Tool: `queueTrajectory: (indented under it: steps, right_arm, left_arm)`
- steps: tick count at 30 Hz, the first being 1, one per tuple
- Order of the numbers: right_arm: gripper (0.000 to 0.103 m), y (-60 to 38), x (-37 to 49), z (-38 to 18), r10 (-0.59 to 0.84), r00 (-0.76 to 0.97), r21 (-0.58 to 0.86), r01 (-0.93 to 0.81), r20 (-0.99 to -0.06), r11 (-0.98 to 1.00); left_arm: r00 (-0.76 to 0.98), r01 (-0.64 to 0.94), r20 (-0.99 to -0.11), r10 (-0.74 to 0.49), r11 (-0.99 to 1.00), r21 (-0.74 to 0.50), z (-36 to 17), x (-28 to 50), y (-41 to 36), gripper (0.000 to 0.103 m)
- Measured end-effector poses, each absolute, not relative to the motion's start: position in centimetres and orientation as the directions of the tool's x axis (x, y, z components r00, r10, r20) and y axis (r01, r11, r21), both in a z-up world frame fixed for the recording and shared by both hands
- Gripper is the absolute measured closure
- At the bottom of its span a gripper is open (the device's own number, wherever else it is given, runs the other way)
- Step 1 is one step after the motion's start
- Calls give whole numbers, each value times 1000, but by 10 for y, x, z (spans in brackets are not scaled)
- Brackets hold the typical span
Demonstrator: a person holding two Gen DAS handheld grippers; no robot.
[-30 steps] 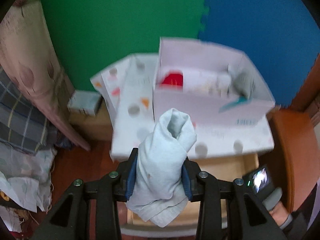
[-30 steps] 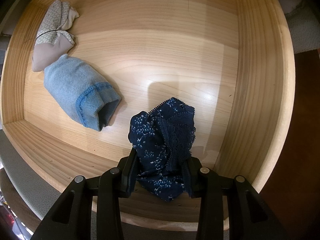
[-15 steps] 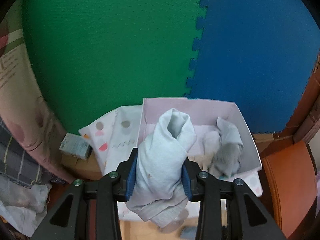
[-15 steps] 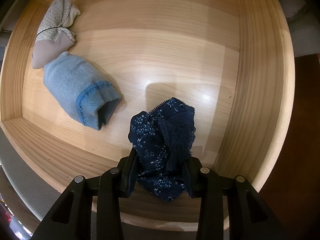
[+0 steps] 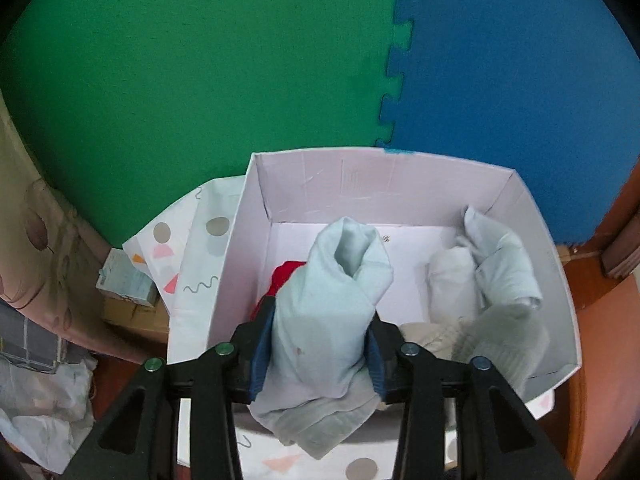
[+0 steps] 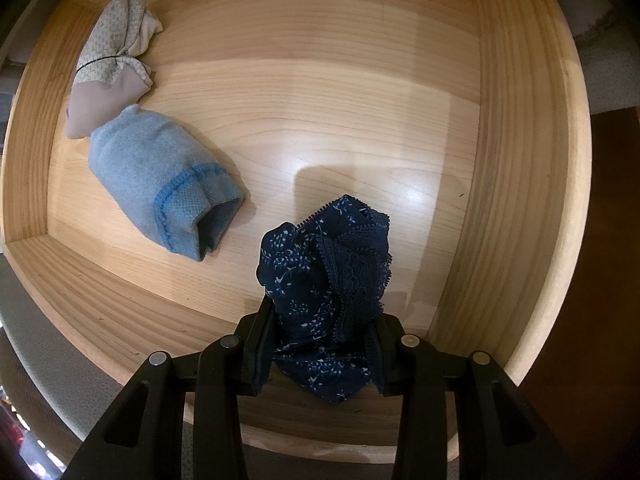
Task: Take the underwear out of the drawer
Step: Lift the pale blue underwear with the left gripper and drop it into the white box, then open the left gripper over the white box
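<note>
Two foam floor mats, green (image 5: 192, 80) and blue (image 5: 516, 60), interlocked along a toothed seam at twelve o'clock. One wooden drawer (image 6: 528, 184), pale grain, glossy floor. One white cardboard box (image 5: 256, 216), open-topped, holding three pale rolled garments (image 5: 500, 264) at three o'clock and one red piece (image 5: 286, 274) at nine. Three underwear pieces in the drawer: light blue knit roll (image 6: 160, 176) at nine o'clock, beige patterned bundle (image 6: 110, 68) at ten, touching it, navy floral lace underwear (image 6: 324, 280) at six, clenched in the right gripper (image 6: 322, 344). Pale grey-blue cotton roll (image 5: 332, 304) over the box between the left gripper (image 5: 320, 352) pads, jaws opening.
</note>
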State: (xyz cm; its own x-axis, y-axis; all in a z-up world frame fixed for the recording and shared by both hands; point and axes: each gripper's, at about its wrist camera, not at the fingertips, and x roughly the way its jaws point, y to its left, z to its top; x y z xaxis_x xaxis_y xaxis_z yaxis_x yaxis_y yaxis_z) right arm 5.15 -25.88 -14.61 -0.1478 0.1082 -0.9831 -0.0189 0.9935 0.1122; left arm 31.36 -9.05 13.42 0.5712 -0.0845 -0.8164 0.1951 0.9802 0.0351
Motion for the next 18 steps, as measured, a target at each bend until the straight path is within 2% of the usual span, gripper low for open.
queueTrajectory:
  steps: [8, 18]
  right_arm:
    - [67, -261, 53, -147, 106, -149, 109, -18, -983, 994]
    - [67, -258, 57, -149, 96, -154, 99, -13, -983, 995]
  left_arm:
    - [549, 178, -833, -70, 983, 35, 133, 314, -90, 48]
    - [578, 211, -814, -63, 975, 74, 156, 266, -77, 47]
